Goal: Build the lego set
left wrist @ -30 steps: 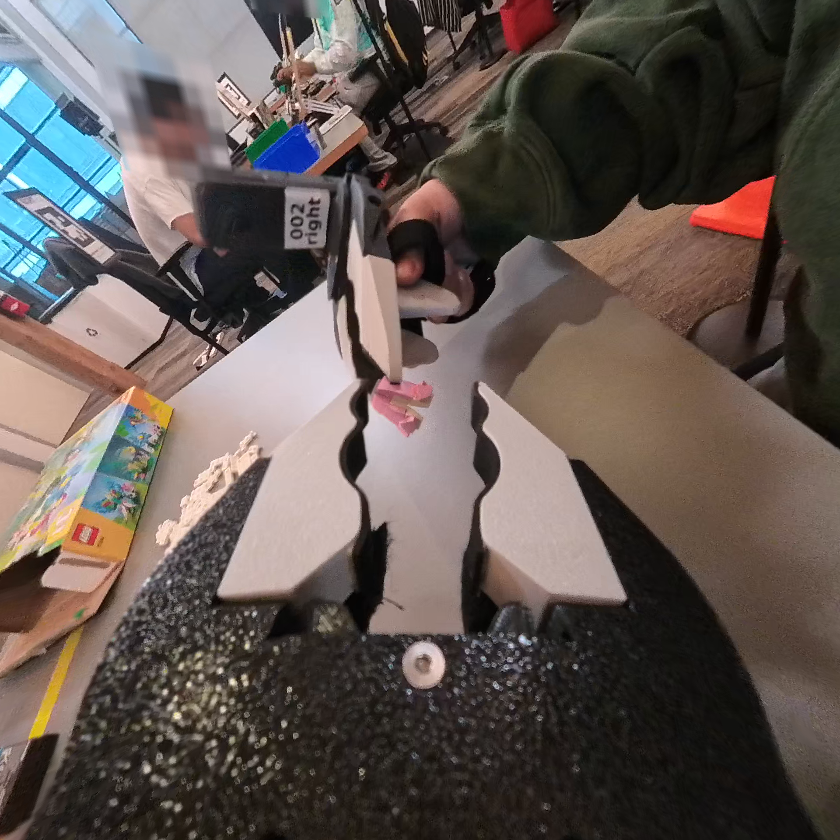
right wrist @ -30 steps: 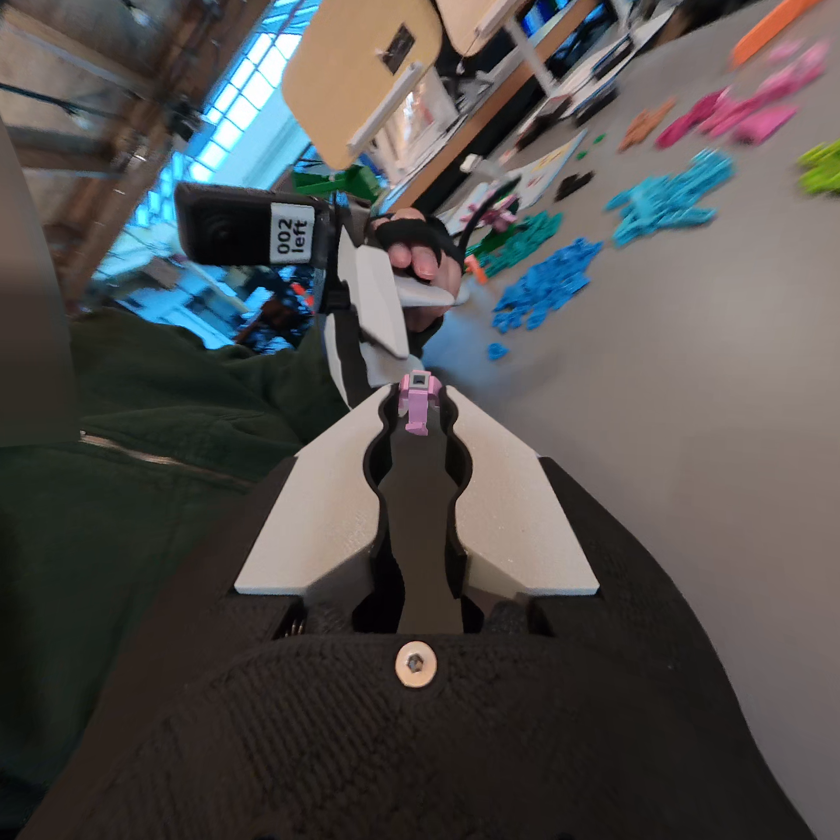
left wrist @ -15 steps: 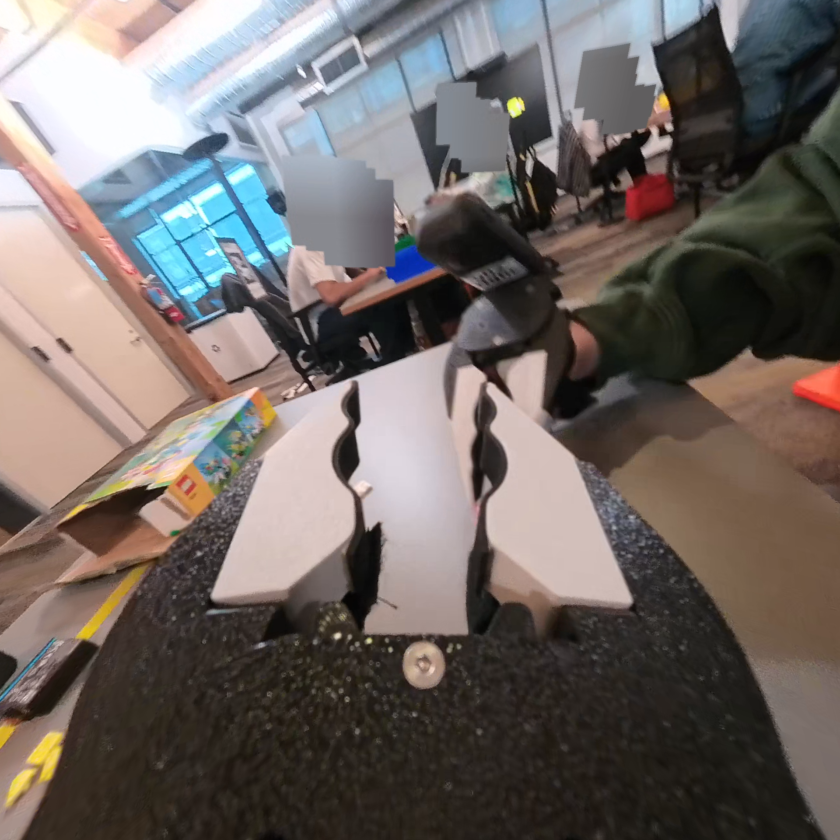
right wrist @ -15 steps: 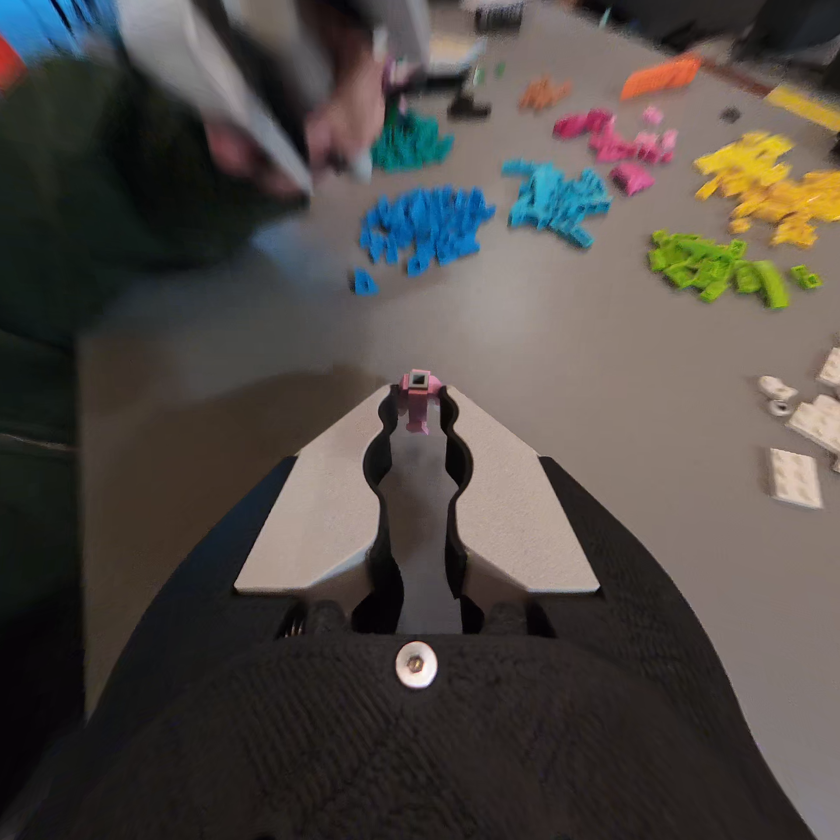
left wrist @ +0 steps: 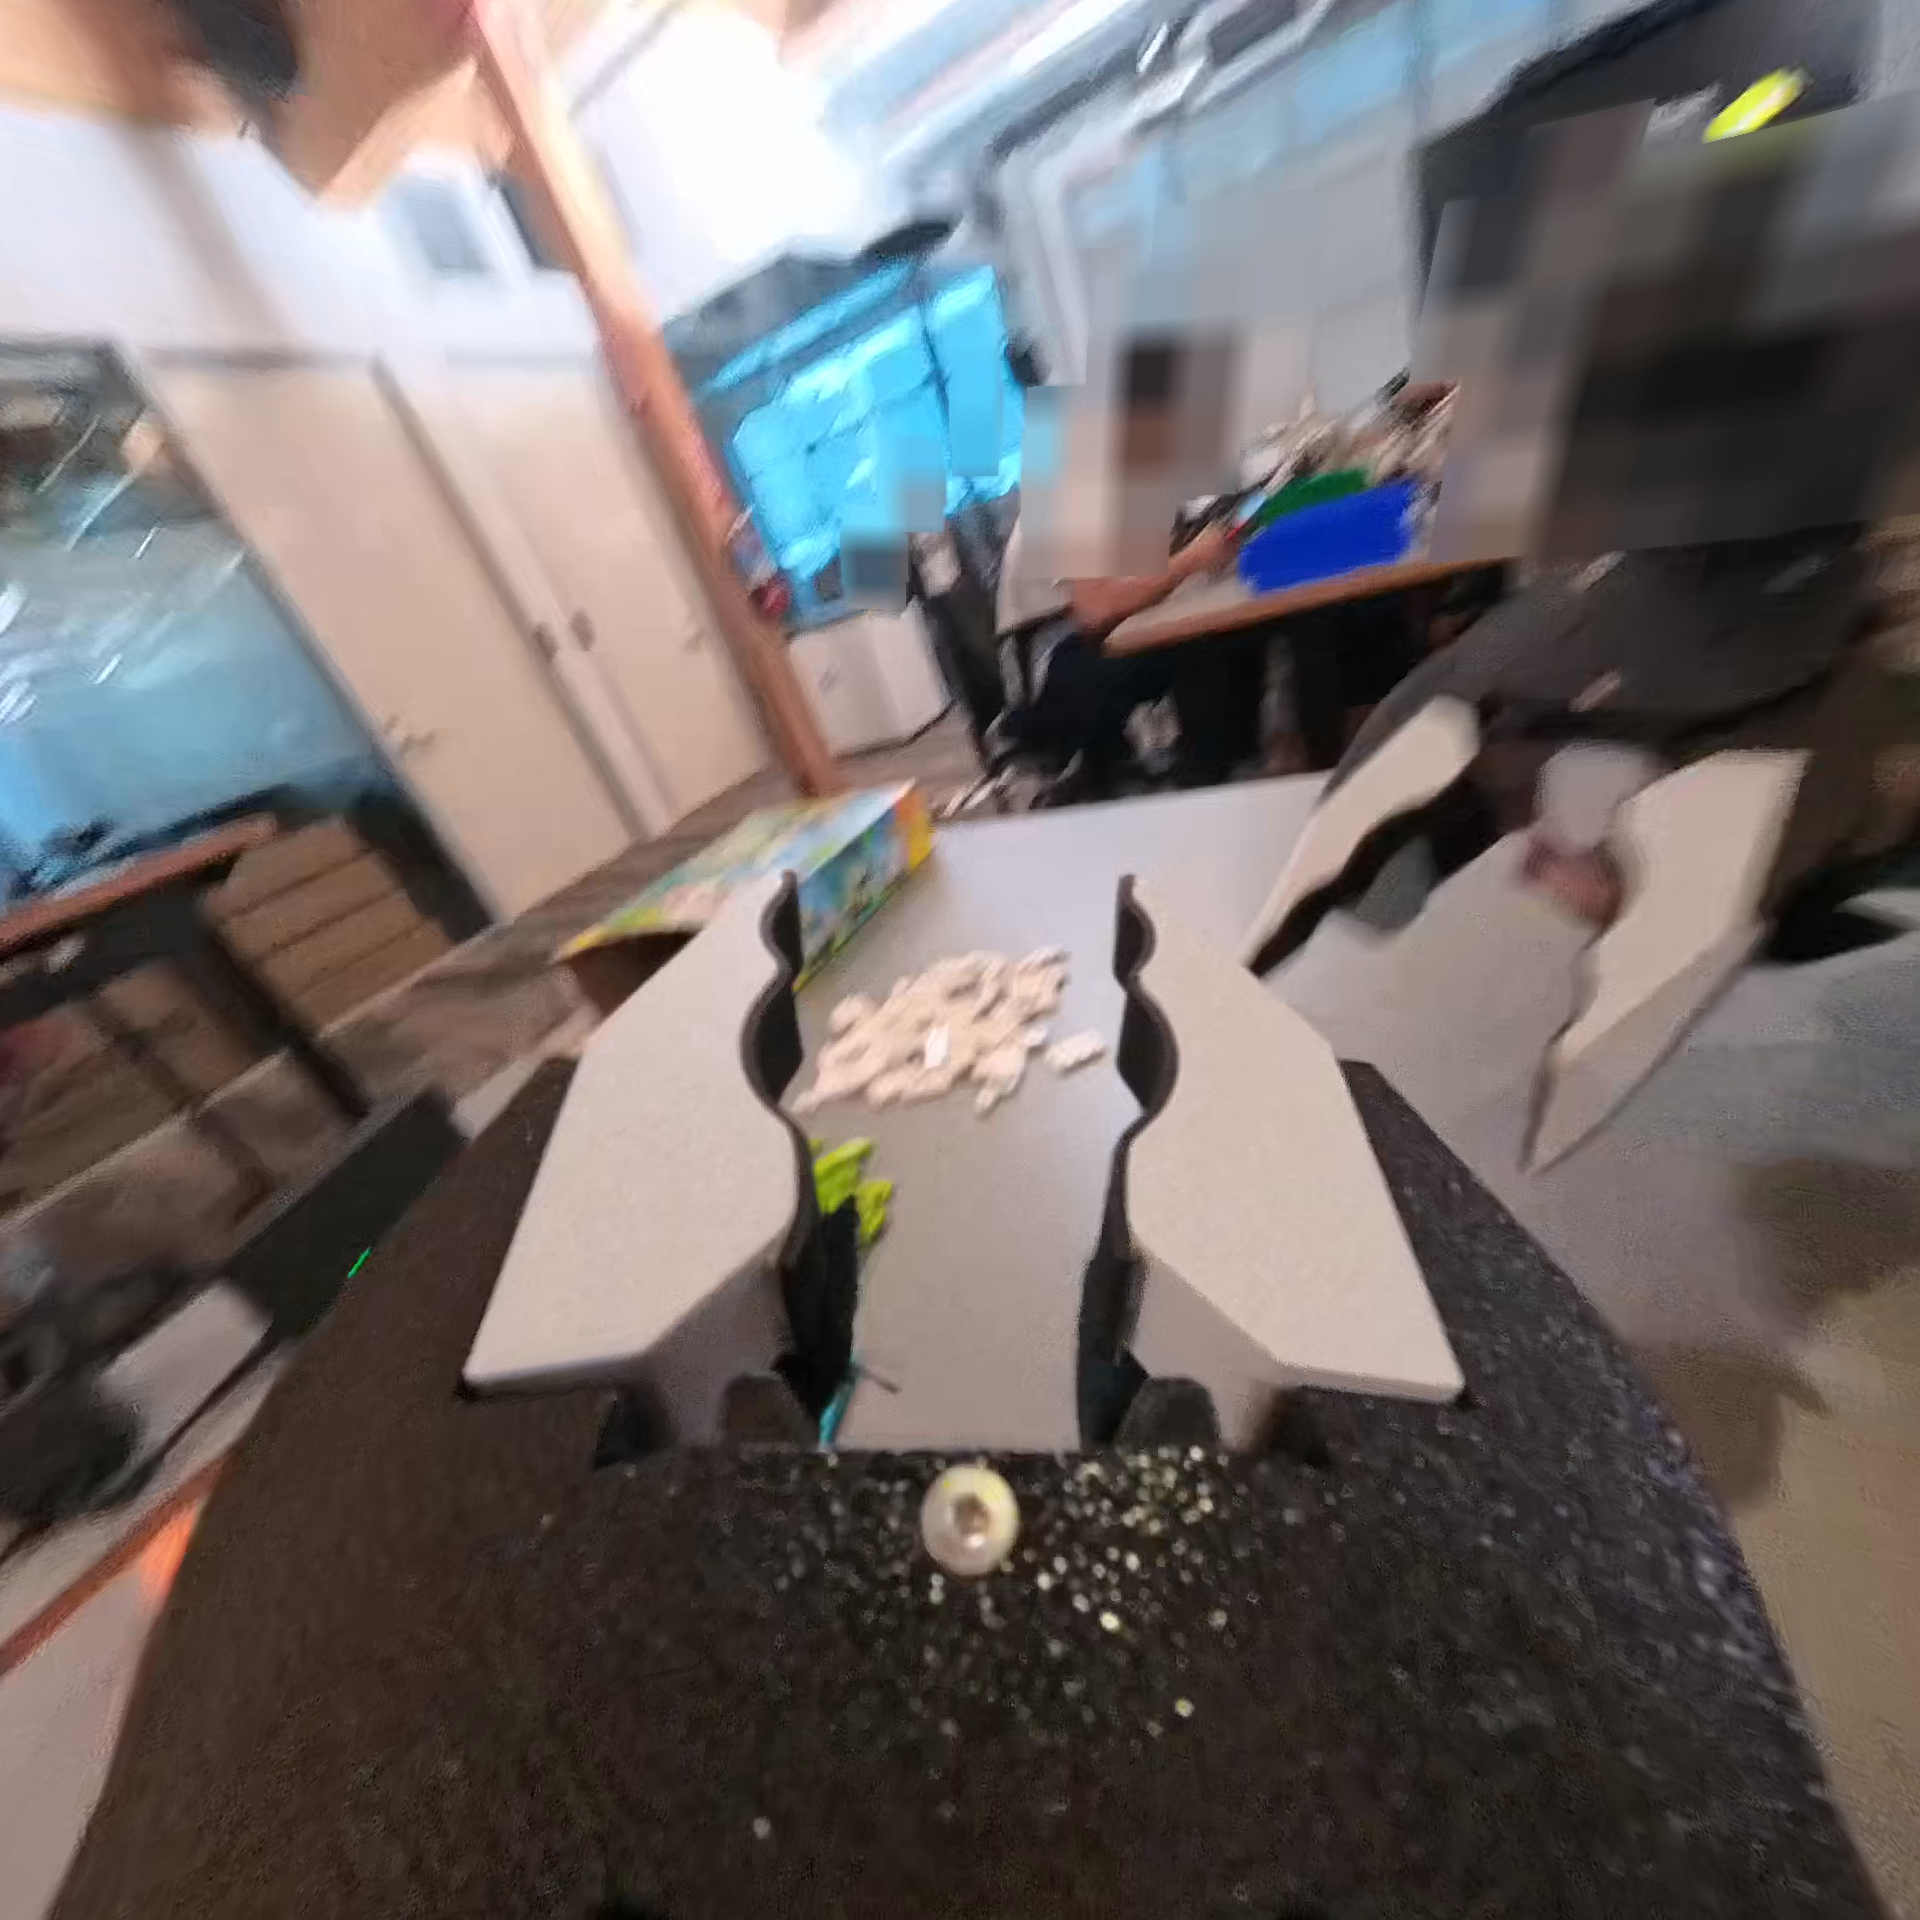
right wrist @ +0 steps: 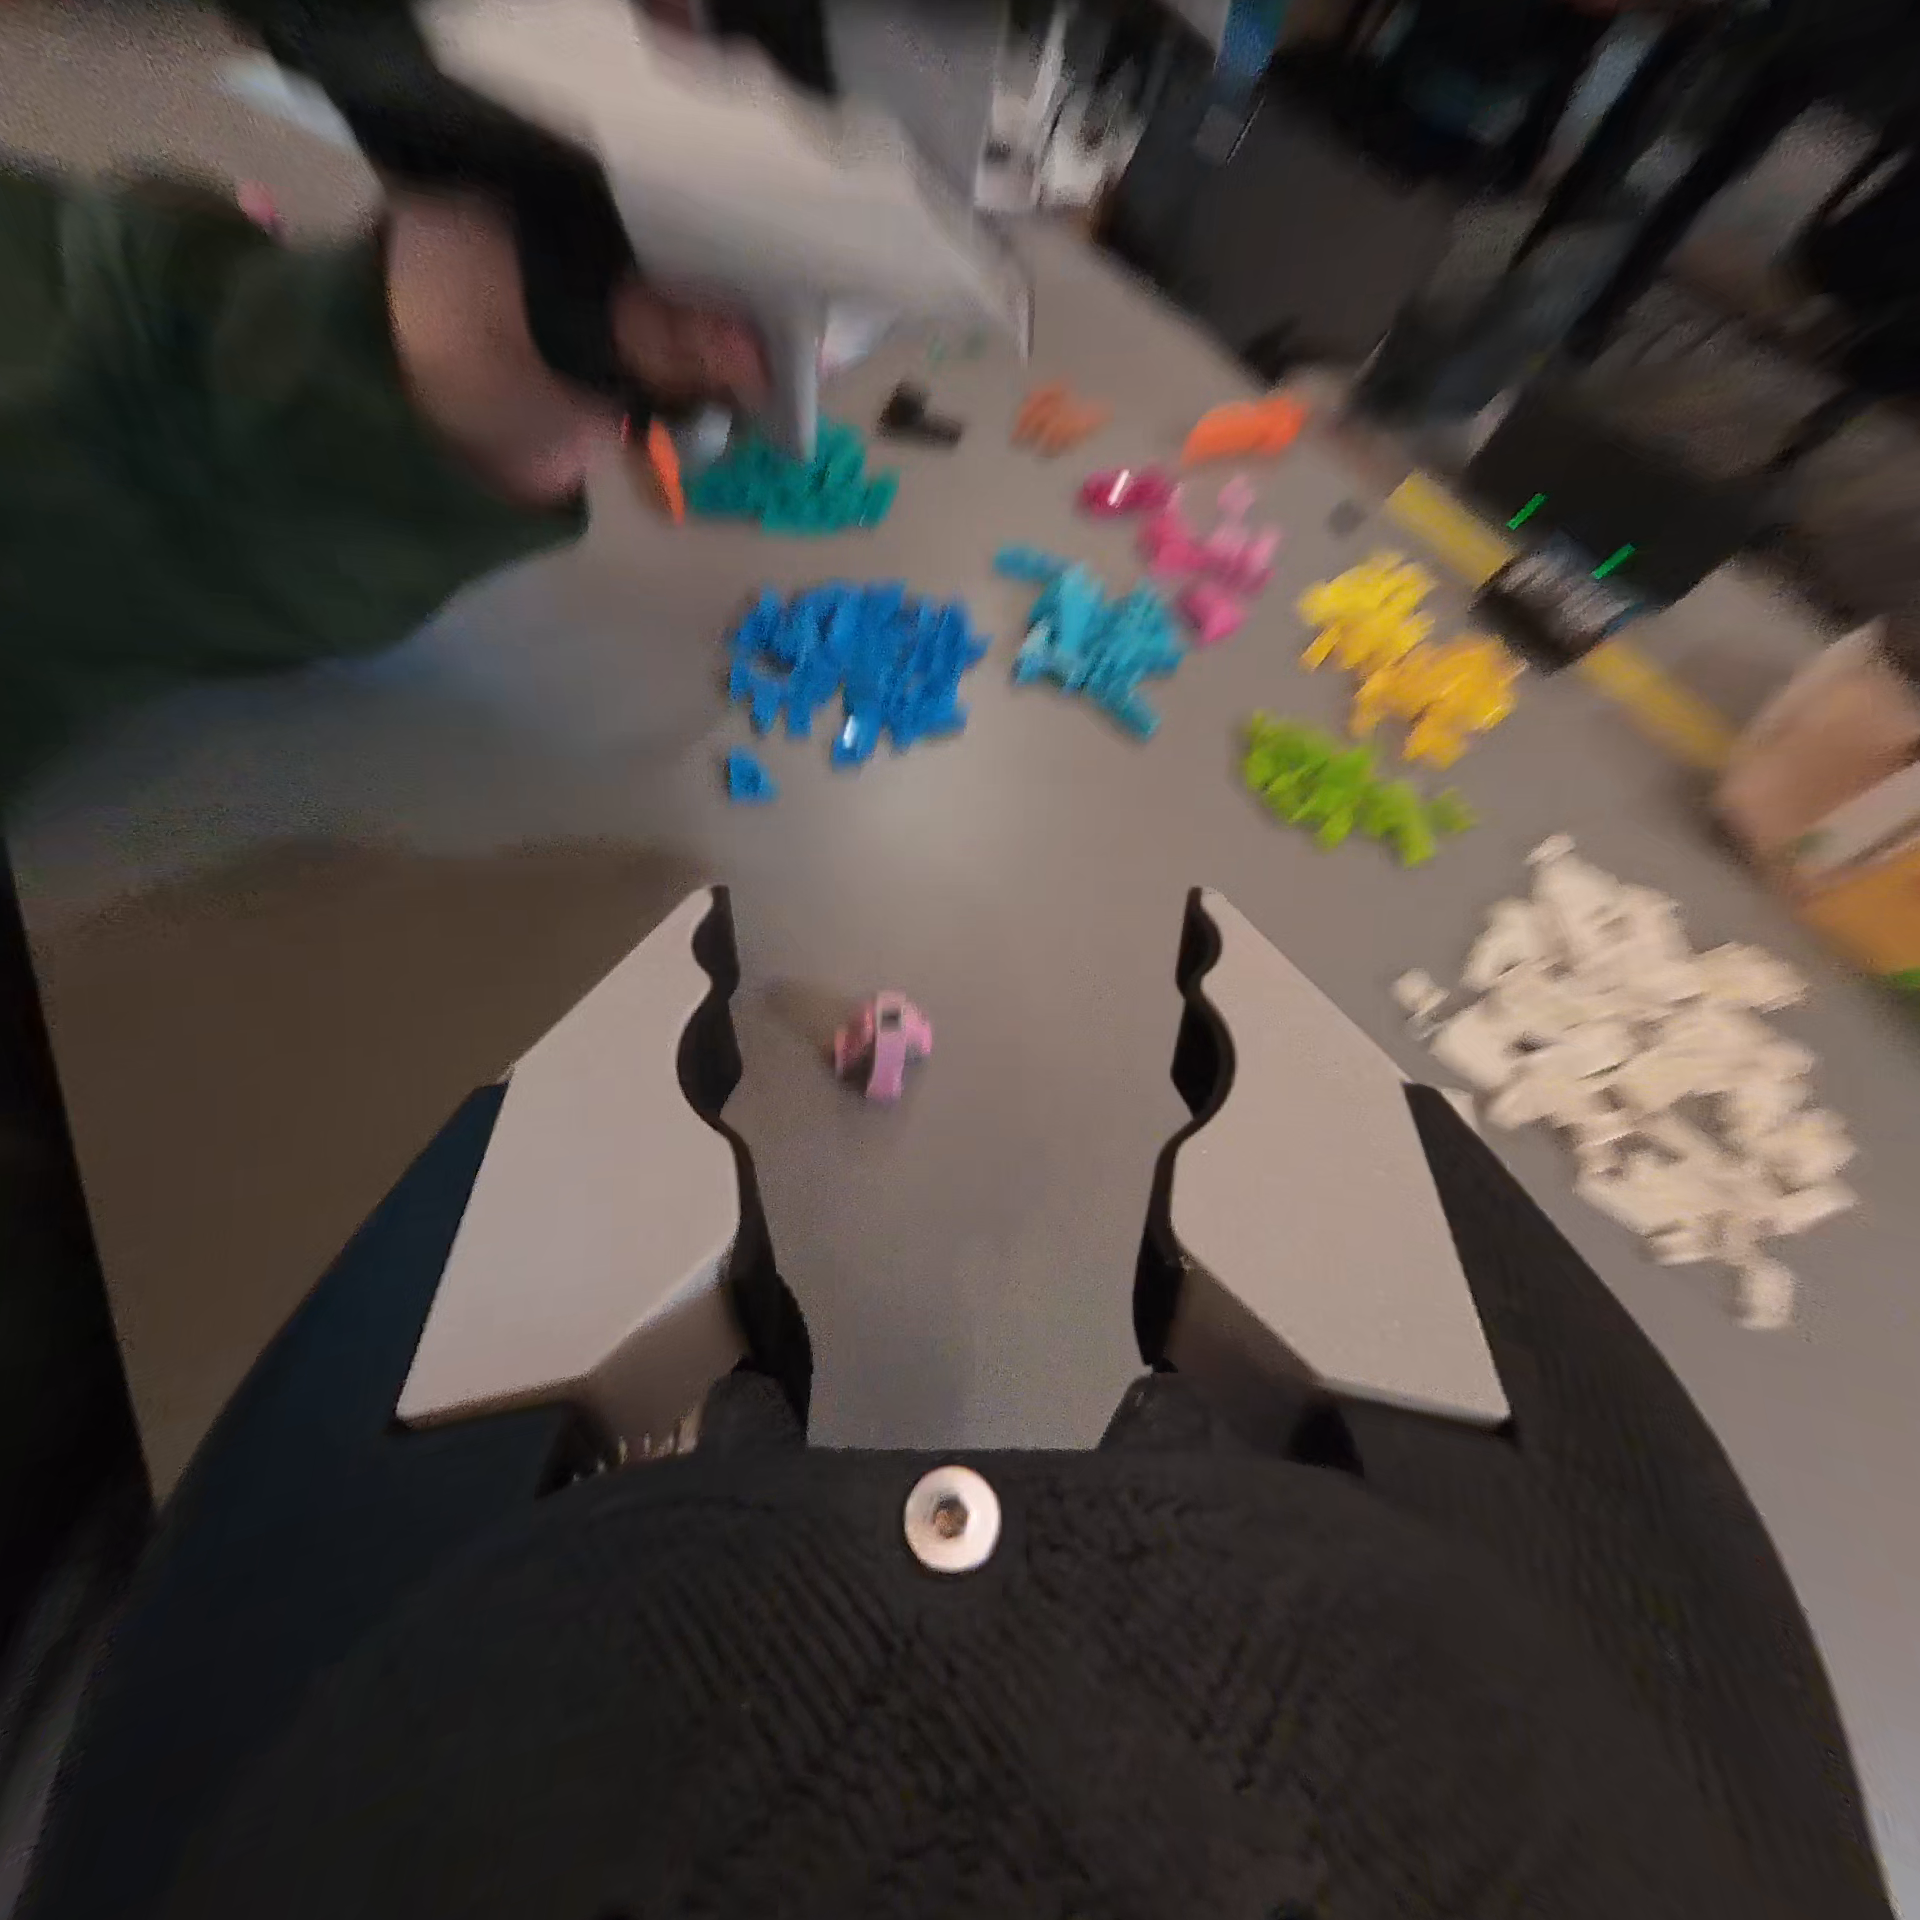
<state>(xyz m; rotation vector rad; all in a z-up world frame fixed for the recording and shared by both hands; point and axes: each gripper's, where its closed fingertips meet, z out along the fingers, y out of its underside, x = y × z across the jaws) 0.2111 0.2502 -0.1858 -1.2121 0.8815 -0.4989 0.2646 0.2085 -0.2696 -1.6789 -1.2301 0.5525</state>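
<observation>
Your right gripper [right wrist: 956, 914], jaws wide apart and empty, points at the pink lego sub-assembly [right wrist: 881, 1042] lying on the grey table [right wrist: 987, 831] between its fingertips, nearer than your left gripper [left wrist: 956, 904], which is likewise spread and empty

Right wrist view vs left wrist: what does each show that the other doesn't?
Only right wrist: the small pink assembly lying on the table between the open right gripper, plus blue, teal, yellow and pink piles. Only left wrist: the set's box, open left gripper, office background. Both: grey table, white pile, some lime green pieces.
</observation>
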